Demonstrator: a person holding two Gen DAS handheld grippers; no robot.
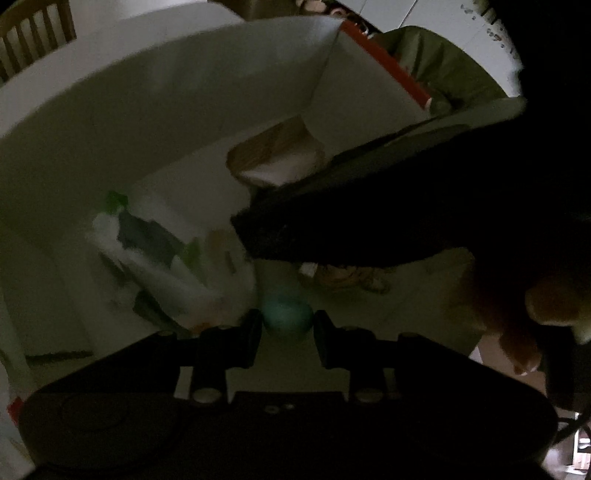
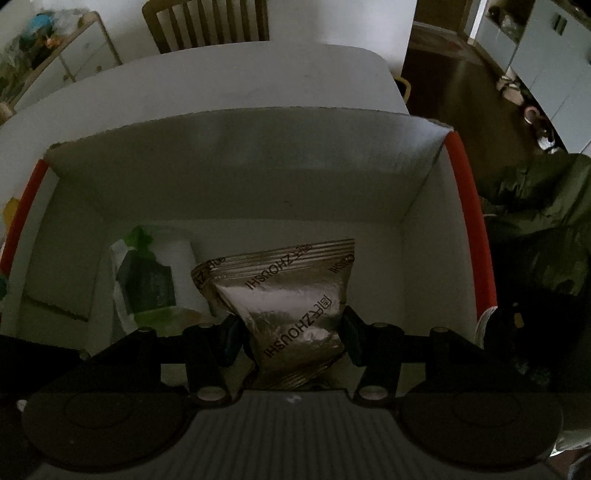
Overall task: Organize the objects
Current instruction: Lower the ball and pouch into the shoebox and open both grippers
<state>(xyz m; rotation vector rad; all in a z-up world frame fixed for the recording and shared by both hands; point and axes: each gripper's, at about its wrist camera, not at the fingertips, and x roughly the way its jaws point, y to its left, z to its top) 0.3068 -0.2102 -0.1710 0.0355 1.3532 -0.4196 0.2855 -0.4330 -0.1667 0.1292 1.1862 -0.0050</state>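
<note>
Right gripper [image 2: 291, 338] clamps silver pouch [image 2: 295, 295], long axis pointing into white box [image 2: 229, 173] directly below; left gripper [image 1: 286, 326] pinches teal ball [image 1: 286, 317].

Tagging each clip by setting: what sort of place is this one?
Probably a home dining area: a wooden slat-back chair at a white table, white cabinets behind, wooden floor.

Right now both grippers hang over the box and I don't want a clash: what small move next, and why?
Probably open the right gripper first. Its silver foil pouch already hangs inside the white box, beside the green-and-white packet, while the left gripper holds a teal ball.
</note>
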